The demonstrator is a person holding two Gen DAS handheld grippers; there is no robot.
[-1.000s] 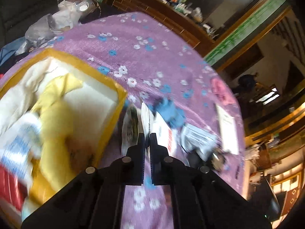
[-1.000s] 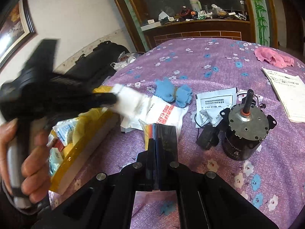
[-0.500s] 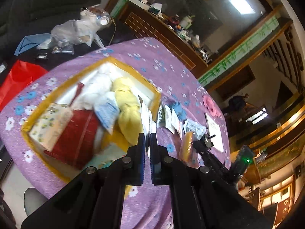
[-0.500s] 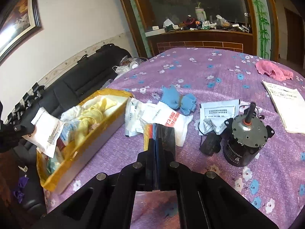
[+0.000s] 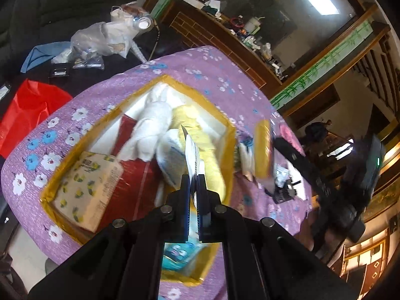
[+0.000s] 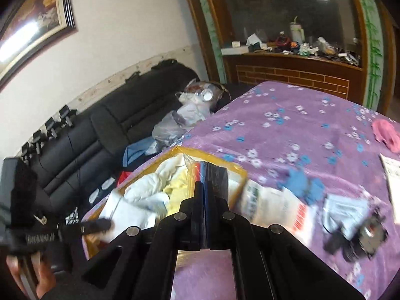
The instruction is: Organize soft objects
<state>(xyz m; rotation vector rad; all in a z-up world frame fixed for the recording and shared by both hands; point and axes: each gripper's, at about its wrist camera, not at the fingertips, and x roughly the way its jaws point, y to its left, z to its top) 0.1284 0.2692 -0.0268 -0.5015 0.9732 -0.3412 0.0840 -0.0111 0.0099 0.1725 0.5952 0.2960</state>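
Note:
A yellow-rimmed box (image 5: 226,147) on the purple flowered table holds white cloth (image 5: 155,122), yellow cloth (image 5: 200,135), a tissue pack (image 5: 87,190) and a red pack. My left gripper (image 5: 193,182) is shut on a flat white packet (image 5: 191,150), held edge-on above the box. My right gripper (image 6: 204,187) is shut on a clear yellow-striped packet (image 6: 196,172) over the box's near edge (image 6: 240,172). The left gripper with its white packet (image 6: 125,215) shows at the left of the right wrist view.
White pouches (image 6: 275,205), blue gloves (image 6: 303,186), a pink cloth (image 6: 386,135), a paper sheet and a black motor (image 6: 367,235) lie on the table. A black sofa (image 6: 100,130) with bags stands behind. A red bag (image 5: 27,110) lies beside the table.
Both grippers have swung over toward the box. The left one now holds its white packet above the box's contents; the right one carried its packet from the table's middle to the box edge.

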